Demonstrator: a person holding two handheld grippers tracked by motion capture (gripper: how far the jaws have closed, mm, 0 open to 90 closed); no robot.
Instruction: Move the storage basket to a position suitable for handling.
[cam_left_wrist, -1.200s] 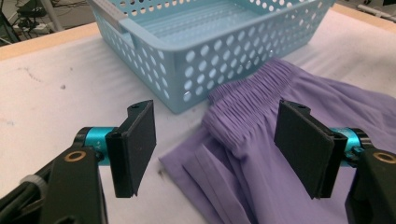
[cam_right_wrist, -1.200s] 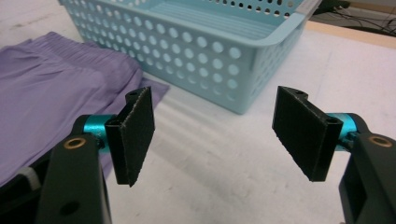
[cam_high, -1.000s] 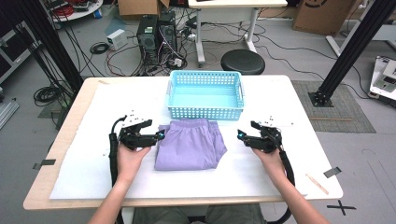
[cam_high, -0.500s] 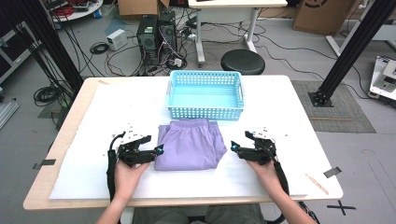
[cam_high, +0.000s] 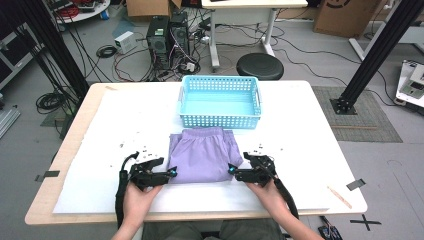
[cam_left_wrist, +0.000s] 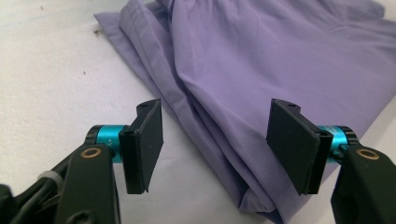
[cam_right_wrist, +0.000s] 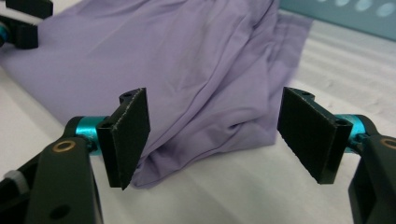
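From the high view, your two hands come in over the near edge of the table (cam_high: 90, 150), which is covered by a white sheet. A folded purple garment (cam_high: 204, 155) lies flat at the middle of the table, closer to the near edge than the far one. Just beyond it, toward the far edge, stands a light blue perforated basket (cam_high: 220, 120); the garment's far hem sits just beside the basket's near wall, and whether they touch cannot be told. Your left gripper (cam_high: 169, 173) points inward at the garment's near left corner, and your right gripper (cam_high: 233, 171) points inward at its near right corner.

In the left gripper view, your left gripper (cam_left_wrist: 217, 144) has its jaws spread wide, gripping nothing. The folded side edge of the purple garment (cam_left_wrist: 261, 60) runs diagonally between the two pads, with the near corner of the cloth lying low on the white sheet between them.

In the right gripper view, your right gripper (cam_right_wrist: 217, 140) is likewise spread wide and holds nothing. The rumpled corner of the purple garment (cam_right_wrist: 187, 70) lies between its pads, resting on the sheet. Your left gripper's (cam_right_wrist: 18, 23) black pads show at the top left, at the cloth's far side, and a strip of the basket (cam_right_wrist: 345, 14) shows along the top right.
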